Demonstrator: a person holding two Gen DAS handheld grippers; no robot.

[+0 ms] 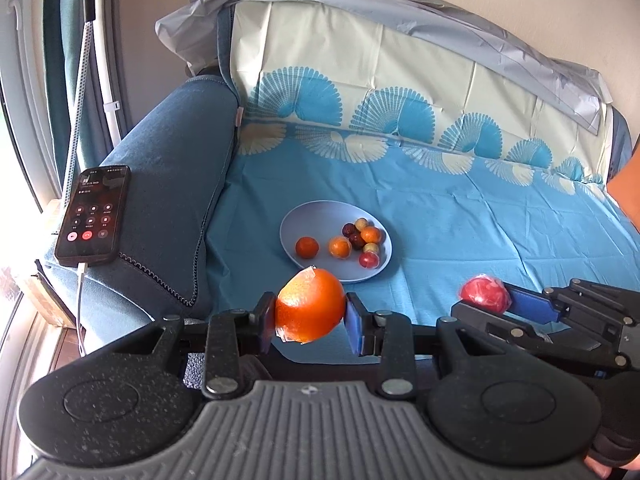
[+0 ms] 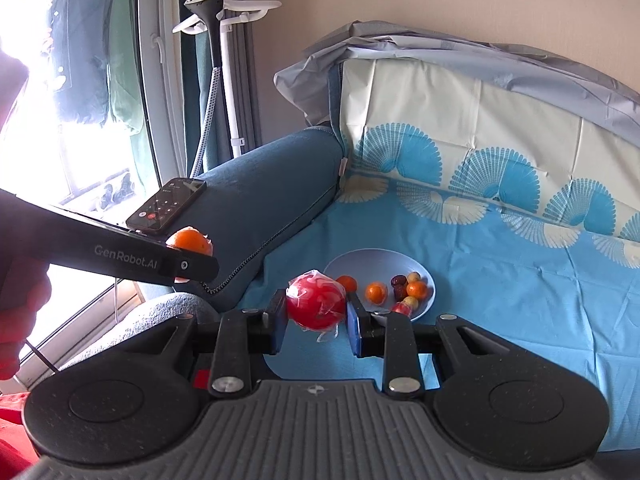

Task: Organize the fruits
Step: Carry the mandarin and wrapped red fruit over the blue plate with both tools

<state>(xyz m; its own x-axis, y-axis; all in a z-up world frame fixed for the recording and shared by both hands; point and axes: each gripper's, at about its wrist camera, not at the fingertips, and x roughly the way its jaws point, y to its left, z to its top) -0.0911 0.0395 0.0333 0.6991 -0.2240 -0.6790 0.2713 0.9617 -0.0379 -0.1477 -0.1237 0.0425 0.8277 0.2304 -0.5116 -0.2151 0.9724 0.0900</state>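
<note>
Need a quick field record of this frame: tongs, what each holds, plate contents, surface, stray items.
left tongs: shut on orange fruit, plastic-wrapped
right tongs: shut on red fruit, plastic-wrapped
plate: light blue, on the blue sheet, ahead of both tongs
plate contents: several small fruits, orange, red, dark and yellowish
held fruits: both above the sheet, not yet on the plate
phone: on the sofa armrest, screen lit, cable plugged in
</note>
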